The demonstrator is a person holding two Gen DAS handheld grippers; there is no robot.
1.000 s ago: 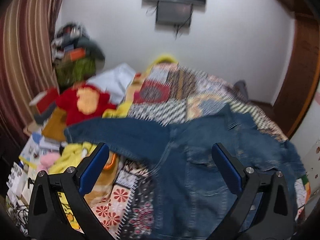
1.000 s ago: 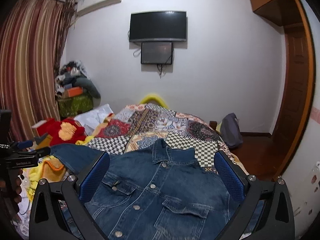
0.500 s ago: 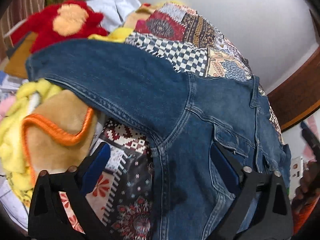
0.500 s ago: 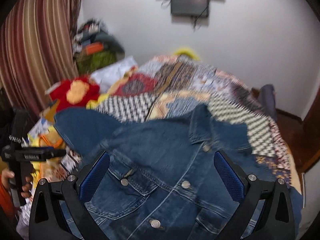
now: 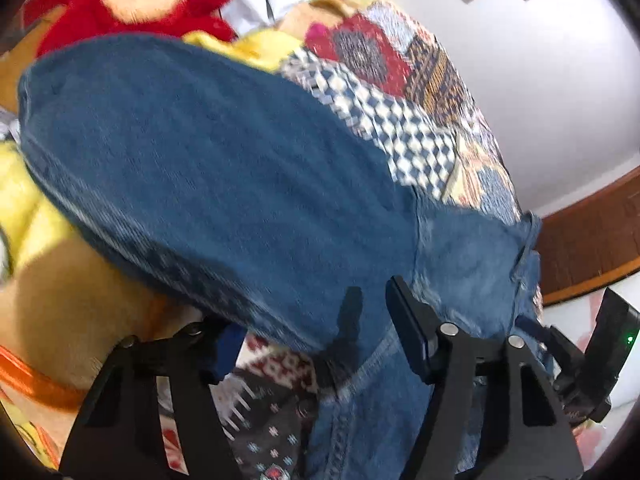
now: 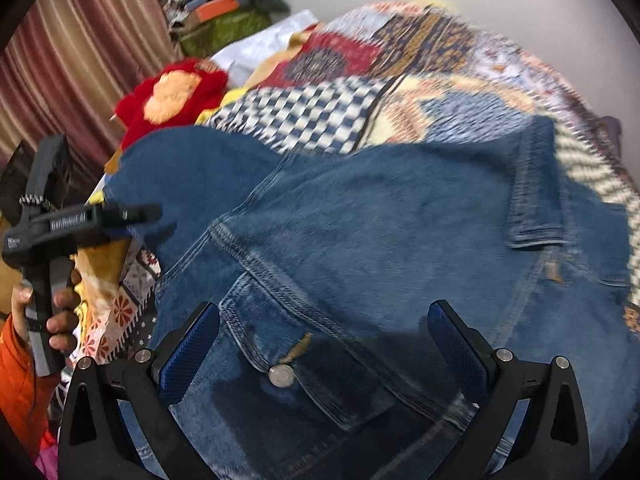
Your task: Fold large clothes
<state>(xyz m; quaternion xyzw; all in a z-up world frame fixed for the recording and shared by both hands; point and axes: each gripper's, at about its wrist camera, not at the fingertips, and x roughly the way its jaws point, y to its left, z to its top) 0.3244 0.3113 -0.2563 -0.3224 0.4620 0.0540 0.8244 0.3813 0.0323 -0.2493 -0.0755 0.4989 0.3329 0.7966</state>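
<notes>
A blue denim jacket (image 6: 380, 232) lies face up on a patchwork quilt (image 6: 400, 60), one sleeve (image 5: 180, 152) spread out to the left. My left gripper (image 5: 316, 336) is open, its jaws astride the lower edge of that sleeve near the armpit; the left finger is partly hidden under the cloth. It also shows in the right wrist view (image 6: 136, 216), at the sleeve's edge. My right gripper (image 6: 324, 344) is open and empty, low over the chest pocket and its metal button (image 6: 281, 376).
A red and orange plush toy (image 6: 172, 96) and yellow cloths (image 5: 24, 200) lie left of the jacket. A striped curtain (image 6: 80, 40) hangs at the left. A pile of items (image 6: 224, 8) sits against the white wall.
Both grippers have dropped toward the jacket. The left one has moved in onto the sleeve's lower edge and narrowed its jaws. The right one has come down over the chest pocket.
</notes>
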